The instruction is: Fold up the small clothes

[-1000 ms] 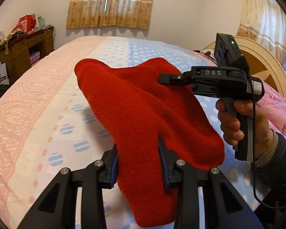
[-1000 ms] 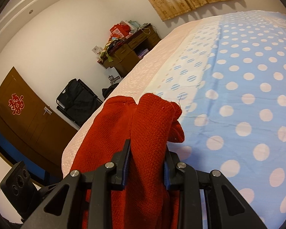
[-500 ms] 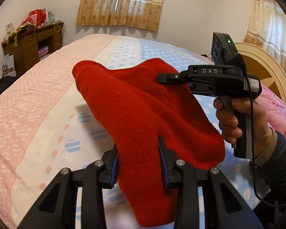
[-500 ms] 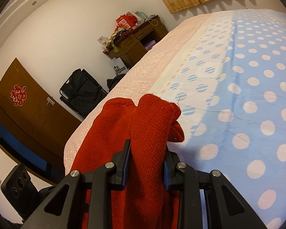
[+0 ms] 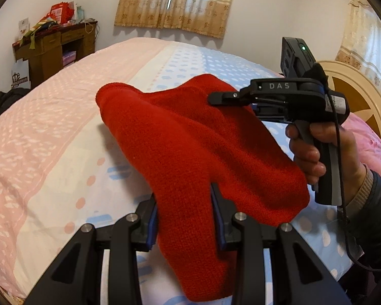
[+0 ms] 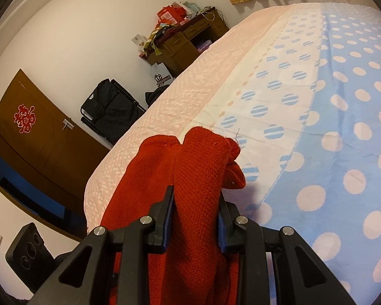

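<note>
Left wrist: both claws, left claw (image 5: pixel 185 213) and right claw (image 5: pixel 216 99), clamp red knit garment (image 5: pixel 190 147) above bed (image 5: pixel 50 152).

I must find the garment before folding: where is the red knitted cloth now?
The red knitted cloth hangs above the bed, pinched between the left tongs and the right tongs.

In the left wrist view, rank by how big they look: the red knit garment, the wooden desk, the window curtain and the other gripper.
1. red knit garment, though it is nearest the camera.
2. right gripper with its handle, and the window curtain: too close to rank.
3. wooden desk, far off.
</note>
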`<state>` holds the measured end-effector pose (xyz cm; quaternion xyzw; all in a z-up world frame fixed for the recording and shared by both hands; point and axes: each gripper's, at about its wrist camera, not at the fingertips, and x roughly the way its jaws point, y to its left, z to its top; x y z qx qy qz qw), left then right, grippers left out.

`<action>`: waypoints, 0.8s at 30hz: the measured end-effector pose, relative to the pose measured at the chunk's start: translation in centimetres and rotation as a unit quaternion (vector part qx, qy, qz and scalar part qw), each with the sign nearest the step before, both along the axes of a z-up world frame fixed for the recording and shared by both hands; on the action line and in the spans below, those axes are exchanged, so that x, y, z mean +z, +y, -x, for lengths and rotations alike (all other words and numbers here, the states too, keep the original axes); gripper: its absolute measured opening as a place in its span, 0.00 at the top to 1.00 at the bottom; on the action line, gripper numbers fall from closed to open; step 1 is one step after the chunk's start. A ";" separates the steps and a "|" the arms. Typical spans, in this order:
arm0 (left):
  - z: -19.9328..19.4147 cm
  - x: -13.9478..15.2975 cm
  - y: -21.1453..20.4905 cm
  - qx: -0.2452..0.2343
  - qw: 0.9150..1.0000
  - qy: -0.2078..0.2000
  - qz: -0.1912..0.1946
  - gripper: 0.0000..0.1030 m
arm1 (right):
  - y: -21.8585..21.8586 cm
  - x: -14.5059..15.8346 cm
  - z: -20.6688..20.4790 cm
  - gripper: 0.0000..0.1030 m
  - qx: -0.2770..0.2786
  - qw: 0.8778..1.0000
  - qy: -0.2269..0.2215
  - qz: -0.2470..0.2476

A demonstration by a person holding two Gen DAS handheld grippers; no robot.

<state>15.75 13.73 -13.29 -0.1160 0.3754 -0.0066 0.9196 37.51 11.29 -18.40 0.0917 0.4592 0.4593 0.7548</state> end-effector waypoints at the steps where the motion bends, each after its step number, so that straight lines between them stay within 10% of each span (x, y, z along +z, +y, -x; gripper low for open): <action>1: 0.1 -0.2 0.0 0.001 1.000 0.001 0.001 0.64 | 0.1 -0.1 -0.1 0.72 0.000 1.000 0.002 0.001; 24: 1.5 -1.5 0.8 0.014 1.000 -0.013 0.017 0.60 | 0.7 -2.9 -0.8 0.72 -0.017 0.999 0.019 0.028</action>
